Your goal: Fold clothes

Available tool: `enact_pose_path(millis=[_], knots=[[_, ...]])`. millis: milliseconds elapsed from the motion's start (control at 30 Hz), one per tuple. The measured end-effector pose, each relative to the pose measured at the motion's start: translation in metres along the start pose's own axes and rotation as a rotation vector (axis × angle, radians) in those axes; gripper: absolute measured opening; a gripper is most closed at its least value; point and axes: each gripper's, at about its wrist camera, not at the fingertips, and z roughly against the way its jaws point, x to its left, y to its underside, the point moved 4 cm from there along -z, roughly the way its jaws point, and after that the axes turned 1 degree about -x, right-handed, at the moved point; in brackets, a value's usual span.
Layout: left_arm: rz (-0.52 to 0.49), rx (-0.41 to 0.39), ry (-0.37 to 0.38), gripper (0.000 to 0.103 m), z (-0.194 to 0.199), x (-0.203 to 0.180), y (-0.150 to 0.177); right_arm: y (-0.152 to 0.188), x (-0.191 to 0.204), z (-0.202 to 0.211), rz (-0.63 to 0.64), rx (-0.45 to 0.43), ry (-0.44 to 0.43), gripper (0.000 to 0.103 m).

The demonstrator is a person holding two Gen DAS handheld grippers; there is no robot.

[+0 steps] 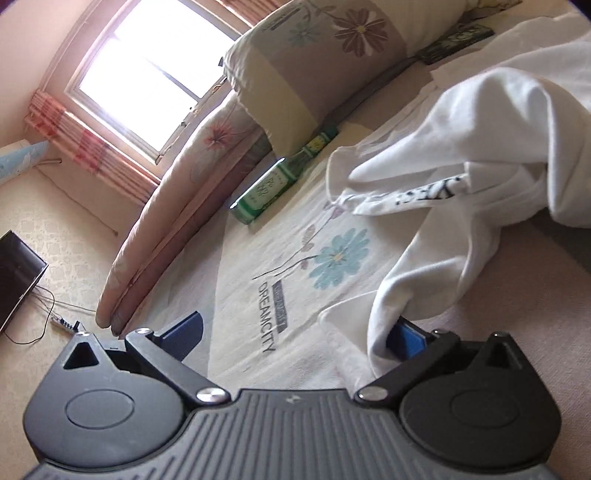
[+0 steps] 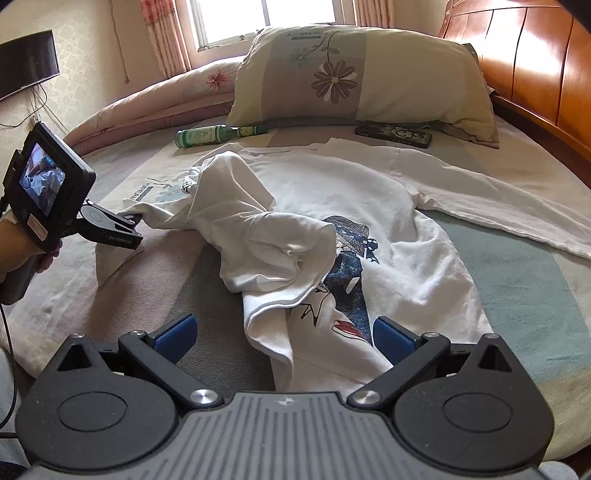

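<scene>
- White long-sleeved shirt lies on the bed sheet, printed side up; dark blue figure print partly covered.
- One sleeve stretches flat toward the wooden headboard. The other side is bunched and folded over the chest in a rumpled heap.
- Left gripper: jaws spread wide apart, released. White cloth drapes over its right-hand blue finger; the other blue pad is bare. Nothing is pinched between them.
- In the right wrist view the left gripper sits at the shirt's left edge, tip touching the fabric, held by a person's hand; a small screen on its back is lit.
- Right gripper: jaws wide apart, released, straddling the shirt's hem; no grip on it.
- Green glass bottle lies on its side beyond the shirt, near the floral pillow.
- Dark patterned flat case rests just in front of the pillow.
- Folded pink quilt along the bed's far left edge, window behind.
</scene>
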Motion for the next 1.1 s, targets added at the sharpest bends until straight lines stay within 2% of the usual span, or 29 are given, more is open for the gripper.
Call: enact_pose_path(millis=[367, 567, 833, 1000, 1100], knots=[[0.137, 0.167, -0.126, 0.103, -0.046, 0.105, 0.055, -0.006, 0.011, 0.001, 0.021, -0.004, -0.002, 0.103], [0.145, 0.224, -0.239, 0.103, -0.065, 0.15, 0.084, -0.007, 0.018, -0.002, 0.038, 0.008, 0.002, 0.103], [0.187, 0.269, -0.371, 0.103, -0.09, 0.211, 0.105, -0.007, 0.024, -0.006, 0.058, 0.025, 0.017, 0.103], [0.151, 0.242, -0.436, 0.103, -0.093, 0.23, 0.103, -0.009, 0.028, -0.006, 0.067, 0.029, 0.027, 0.103], [0.178, 0.23, -0.446, 0.103, -0.09, 0.244, 0.102, -0.009, 0.03, -0.006, 0.07, 0.032, 0.029, 0.103]])
